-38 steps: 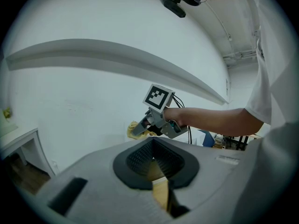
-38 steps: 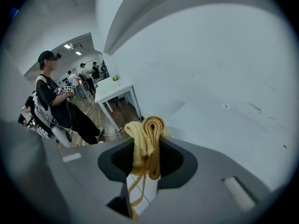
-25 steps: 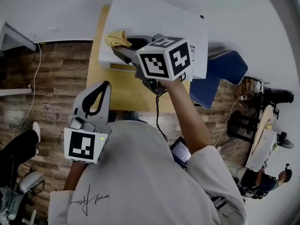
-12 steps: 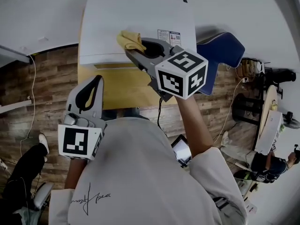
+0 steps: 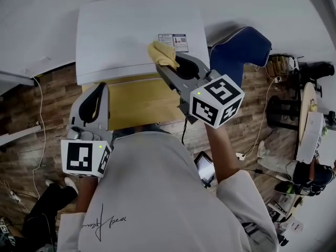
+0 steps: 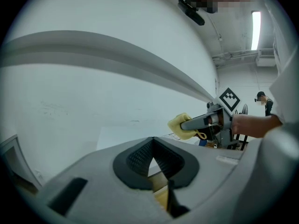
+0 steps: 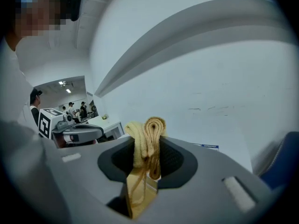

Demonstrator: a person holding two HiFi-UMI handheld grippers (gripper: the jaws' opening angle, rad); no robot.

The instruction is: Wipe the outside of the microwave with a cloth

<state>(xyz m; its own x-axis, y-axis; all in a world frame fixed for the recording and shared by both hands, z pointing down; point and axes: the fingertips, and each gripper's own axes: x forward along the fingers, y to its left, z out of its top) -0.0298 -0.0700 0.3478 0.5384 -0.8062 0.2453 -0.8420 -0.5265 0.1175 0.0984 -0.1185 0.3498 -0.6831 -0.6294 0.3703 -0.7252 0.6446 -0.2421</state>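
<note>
Right gripper [image 5: 169,66]: jaws clamped on cloth [image 5: 161,52].
Change: cloth swept rightward across microwave [image 5: 121,35] top, probably touching; that stroke looks nearly done.
Left gripper [image 5: 96,94]: jaws together, empty, by worktop [image 5: 142,101].

I take this for a lab or workshop room, not a home. A plank floor [image 5: 47,98] carries a loose cable [image 5: 38,101] at 9 o'clock. Stands and gear [image 5: 286,109] crowd 3 o'clock, with a person [image 5: 310,175] at 4 o'clock. A strip light [image 6: 255,29] hangs on a bare ceiling, and more people [image 7: 82,109] stand beyond.
</note>
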